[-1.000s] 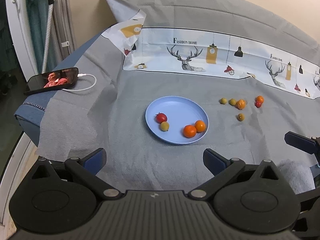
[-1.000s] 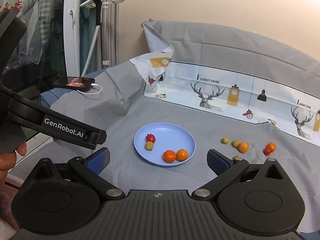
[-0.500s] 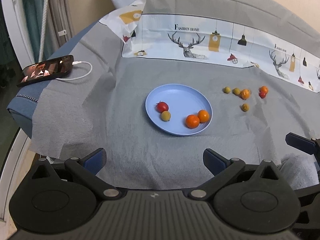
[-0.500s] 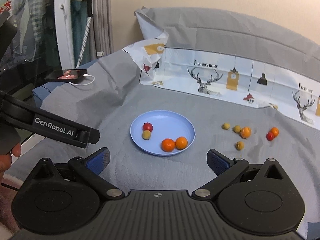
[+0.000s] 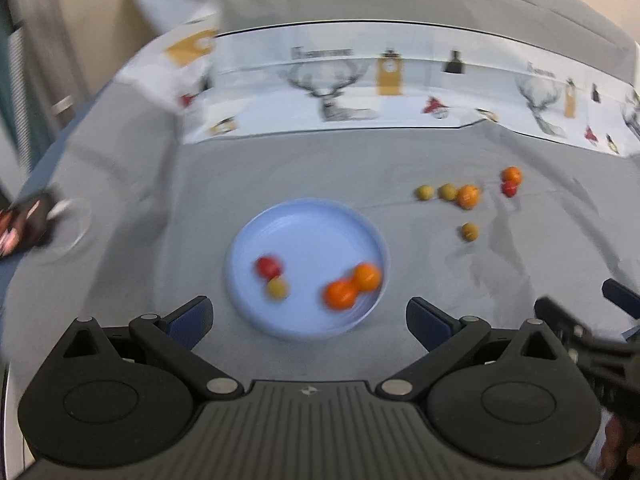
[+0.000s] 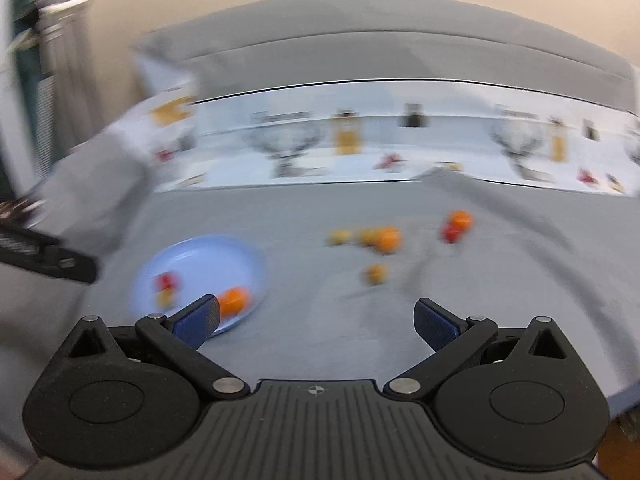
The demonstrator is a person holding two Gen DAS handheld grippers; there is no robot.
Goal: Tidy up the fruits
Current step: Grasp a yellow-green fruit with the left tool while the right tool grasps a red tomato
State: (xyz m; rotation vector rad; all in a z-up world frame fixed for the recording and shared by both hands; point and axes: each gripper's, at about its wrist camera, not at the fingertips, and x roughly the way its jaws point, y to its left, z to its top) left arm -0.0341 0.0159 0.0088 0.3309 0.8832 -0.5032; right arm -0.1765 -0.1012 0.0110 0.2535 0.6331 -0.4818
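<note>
Blur smears both views, right wrist worse, so small fruit are hard to identify. Left gripper (image 5: 308, 318) jaws spread wide, nothing between them; right gripper (image 6: 316, 322) jaws also wide apart and empty. Near side of the blue plate (image 5: 308, 236) sits just ahead of the left fingertips; on it a red fruit (image 5: 268, 267) touching a yellowish fruit (image 5: 277, 289) at left, two orange fruits (image 5: 352, 286) touching each other at right near the rim. In the right view the left fingertip (image 6: 198, 320) covers part of the plate (image 6: 208, 252) rim and part of an orange fruit there. Bare grey cloth (image 5: 440, 280) lies between plate and loose fruit. Farther right: a lone yellowish fruit (image 5: 469, 231), then a row of two yellow-green fruits and an orange one (image 5: 467, 196), and an orange over a red one (image 5: 511, 182) just beside. Right gripper is cut off at the left view's right edge. Phone (image 5: 24, 220) is clipped at the left edge. Printed deer cloth (image 5: 340, 92) runs along the back.
</note>
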